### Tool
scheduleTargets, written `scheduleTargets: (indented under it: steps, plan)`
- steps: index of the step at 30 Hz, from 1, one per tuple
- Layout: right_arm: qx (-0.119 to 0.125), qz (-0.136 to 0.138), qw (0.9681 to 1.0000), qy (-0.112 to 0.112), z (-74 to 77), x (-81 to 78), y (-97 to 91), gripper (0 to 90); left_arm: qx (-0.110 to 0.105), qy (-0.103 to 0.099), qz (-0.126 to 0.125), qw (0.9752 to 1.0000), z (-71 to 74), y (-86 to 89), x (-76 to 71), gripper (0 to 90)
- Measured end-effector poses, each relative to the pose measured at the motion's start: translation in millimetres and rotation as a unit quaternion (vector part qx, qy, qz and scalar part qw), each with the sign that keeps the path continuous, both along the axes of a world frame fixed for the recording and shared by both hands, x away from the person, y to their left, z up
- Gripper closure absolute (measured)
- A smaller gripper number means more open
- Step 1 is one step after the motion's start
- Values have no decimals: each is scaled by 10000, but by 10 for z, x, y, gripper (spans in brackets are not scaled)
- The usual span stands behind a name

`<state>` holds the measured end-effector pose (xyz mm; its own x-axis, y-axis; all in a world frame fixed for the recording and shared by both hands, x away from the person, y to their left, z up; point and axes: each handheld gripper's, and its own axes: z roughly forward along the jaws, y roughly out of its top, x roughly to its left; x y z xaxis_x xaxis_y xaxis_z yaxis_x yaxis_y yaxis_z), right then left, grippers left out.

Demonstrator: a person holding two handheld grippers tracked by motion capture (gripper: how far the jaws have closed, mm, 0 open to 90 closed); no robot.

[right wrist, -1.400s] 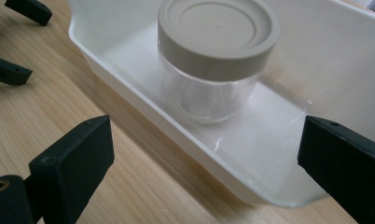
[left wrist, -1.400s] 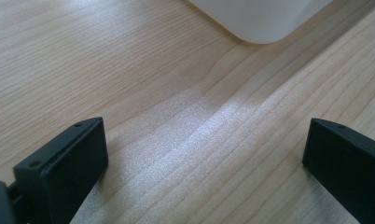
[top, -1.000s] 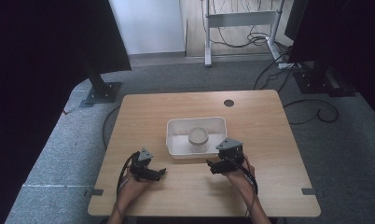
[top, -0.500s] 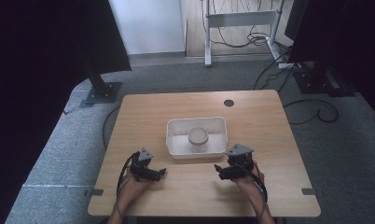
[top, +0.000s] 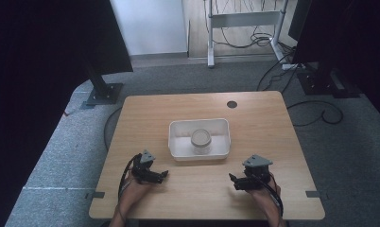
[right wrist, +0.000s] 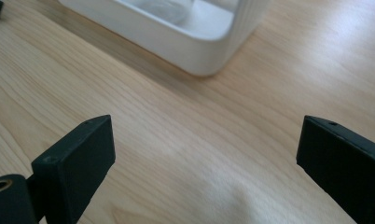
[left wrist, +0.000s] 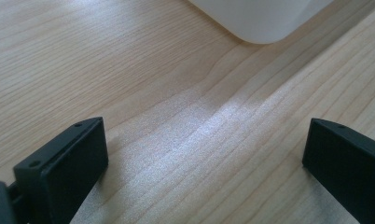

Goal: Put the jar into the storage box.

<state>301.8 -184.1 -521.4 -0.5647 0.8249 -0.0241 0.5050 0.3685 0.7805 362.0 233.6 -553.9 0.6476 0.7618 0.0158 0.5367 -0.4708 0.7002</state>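
Note:
A white rectangular tray (top: pixel 175 140) sits in the middle of the wooden table (top: pixel 254 113), with a round clear jar (top: pixel 201 140) inside it. My left gripper (top: pixel 162 174) rests low on the table, in front of the tray's left corner (left wrist: pixel 265 25), jaws wide apart and nothing between them. My right gripper (top: pixel 232 181) lies in front of the tray's right corner (right wrist: pixel 195 46), also open and empty. Its own view catches a clear shape (right wrist: pixel 164 10) inside the tray, too cropped to name.
A small dark round hole (top: pixel 232 104) marks the table's far side. Black stands (top: pixel 103 92) and cables (top: pixel 320 116) lie on the grey carpet around the table. A white desk frame (top: pixel 240 21) stands behind.
My right gripper has drawn back from the tray's front edge toward the near right of the table. The left gripper has stayed put.

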Motion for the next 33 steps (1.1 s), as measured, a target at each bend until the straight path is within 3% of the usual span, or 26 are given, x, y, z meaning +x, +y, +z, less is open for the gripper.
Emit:
scheduleTargets:
  steps: [19, 33]
  plan:
    - [-165, -393, 9989, 207, -349, -272, -307, 40, 0, 0, 11, 10000, 0, -1, -1, 0]
    - [-192, -535, 9979, 308, -388, -378, -381, 37, 1, -1, 14, 10000, 0, -2, -2, 0]
